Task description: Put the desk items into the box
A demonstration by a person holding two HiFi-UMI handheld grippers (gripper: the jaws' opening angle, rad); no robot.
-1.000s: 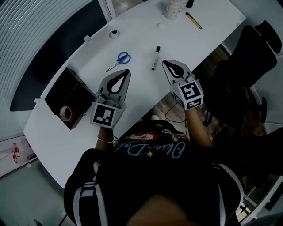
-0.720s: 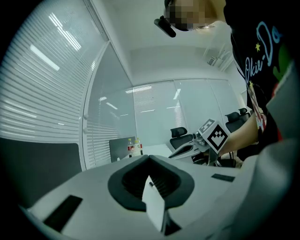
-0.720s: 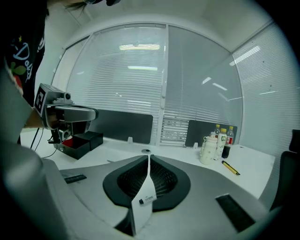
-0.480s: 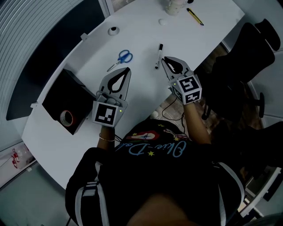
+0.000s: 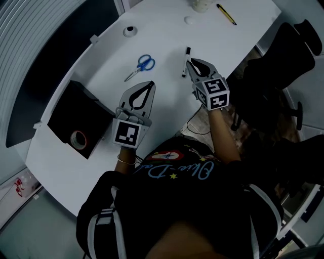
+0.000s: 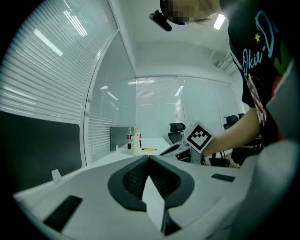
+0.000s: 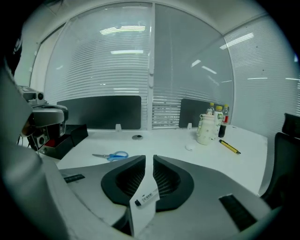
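Note:
A black marker point(image 5: 185, 54) lies on the white desk point(image 5: 167, 30). My right gripper point(image 5: 190, 62) hovers with its tips beside it. In the right gripper view the marker point(image 7: 146, 195) shows on the desk through the hollow below the jaws. The right gripper point(image 7: 149, 157) has just been opening: a narrow gap stands between its tips, and the pads press on nothing. Blue scissors point(image 5: 140, 66) lie farther left. The black box point(image 5: 68, 114) sits at the desk's left end with a red tape roll point(image 5: 78, 138) inside. My left gripper point(image 5: 149, 86) is shut and empty, right of the box.
A yellow-and-black pen point(image 5: 226, 14), a small white disc point(image 5: 189, 20) and a round dark-centred cap point(image 5: 130, 31) lie at the far side. Bottles point(image 7: 208, 125) stand near the pen. Black office chairs point(image 5: 283, 66) stand to the right of the desk.
The right gripper has moved forward to the marker, and its tips have parted. The left gripper has shifted slightly to the right and lower. Nothing on the desk has moved.

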